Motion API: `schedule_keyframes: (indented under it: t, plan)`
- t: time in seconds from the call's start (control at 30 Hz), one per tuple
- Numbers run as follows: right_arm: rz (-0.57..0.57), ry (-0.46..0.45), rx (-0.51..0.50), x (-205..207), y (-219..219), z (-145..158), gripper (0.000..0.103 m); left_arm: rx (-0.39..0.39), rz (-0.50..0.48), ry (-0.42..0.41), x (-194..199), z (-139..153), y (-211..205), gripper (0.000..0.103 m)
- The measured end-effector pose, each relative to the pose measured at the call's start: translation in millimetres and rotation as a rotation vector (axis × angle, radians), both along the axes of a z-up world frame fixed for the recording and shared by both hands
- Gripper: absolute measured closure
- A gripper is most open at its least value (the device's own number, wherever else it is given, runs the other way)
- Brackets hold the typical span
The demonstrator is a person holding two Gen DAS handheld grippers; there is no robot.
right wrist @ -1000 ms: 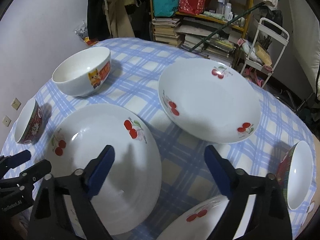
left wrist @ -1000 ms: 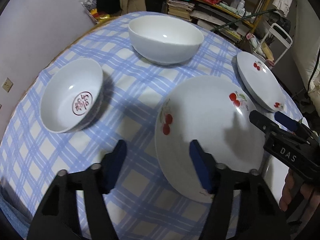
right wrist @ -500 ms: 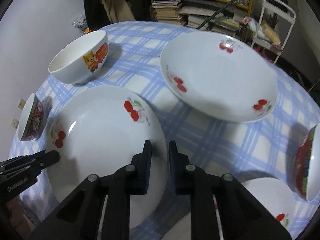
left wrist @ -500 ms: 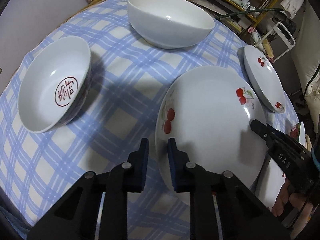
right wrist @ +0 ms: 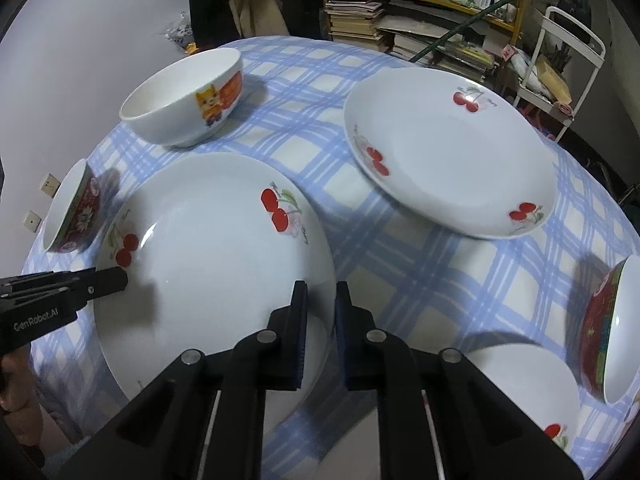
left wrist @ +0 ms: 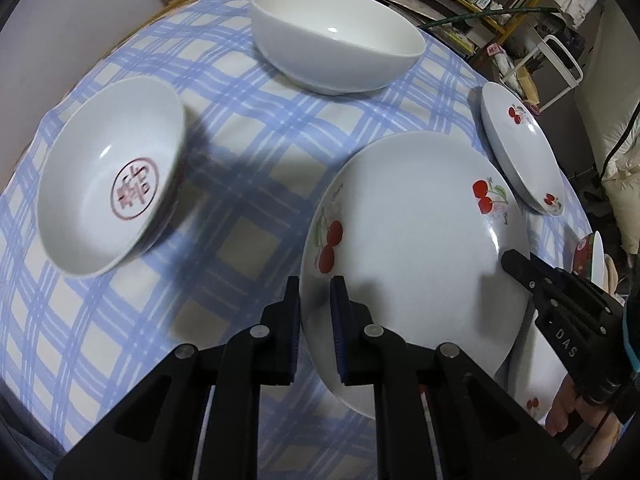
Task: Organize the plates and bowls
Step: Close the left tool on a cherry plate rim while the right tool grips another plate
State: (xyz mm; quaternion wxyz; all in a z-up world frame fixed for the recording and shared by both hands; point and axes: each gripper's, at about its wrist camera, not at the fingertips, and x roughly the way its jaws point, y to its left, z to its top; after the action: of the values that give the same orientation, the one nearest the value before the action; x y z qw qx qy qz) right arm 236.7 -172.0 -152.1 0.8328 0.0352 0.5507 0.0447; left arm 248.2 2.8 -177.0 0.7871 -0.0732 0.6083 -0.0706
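Note:
A white plate with red cherries (left wrist: 412, 256) lies on the blue checked tablecloth (left wrist: 248, 128). My left gripper (left wrist: 316, 312) is shut on its left rim, one pad outside and one inside. In the right wrist view the same plate (right wrist: 216, 264) has its right rim between the pads of my right gripper (right wrist: 320, 312), which is shut on it. Each gripper shows in the other's view: the right one (left wrist: 516, 264) at the plate's far edge, the left one (right wrist: 108, 280) at the left. Whether the plate is off the cloth I cannot tell.
A bowl with a red character (left wrist: 108, 184) sits left of the plate, and a big white bowl (left wrist: 336, 36) stands behind. A second cherry plate (right wrist: 448, 152) lies at the back right. A red patterned bowl (right wrist: 608, 328) and another cherry plate (right wrist: 520, 384) are near right.
Both grippers were open a second ago with the plate's rims between their fingers. They have since closed on the rims, and the left one has come nearer to the table.

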Motion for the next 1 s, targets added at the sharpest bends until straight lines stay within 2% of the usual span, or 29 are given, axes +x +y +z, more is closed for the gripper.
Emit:
schedule_keyframes:
  t: [0.23, 0.37, 0.6, 1.0]
  plan:
    - [0.043, -0.009, -0.023, -20, 22, 12, 0.089, 0.019, 0.011, 0.006, -18, 8, 13, 0.089]
    - [0.012, -0.007, -0.001, -37, 25, 16, 0.089, 0.022, -0.017, -0.002, -28, 15, 16, 0.089]
    - [-0.024, 0.004, -0.004, -61, 33, 17, 0.089, 0.038, -0.010, 0.018, -43, 16, 20, 0.089]
    - [-0.083, 0.015, -0.015, -94, 28, 21, 0.089, 0.043, -0.068, 0.024, -63, 17, 9, 0.089]
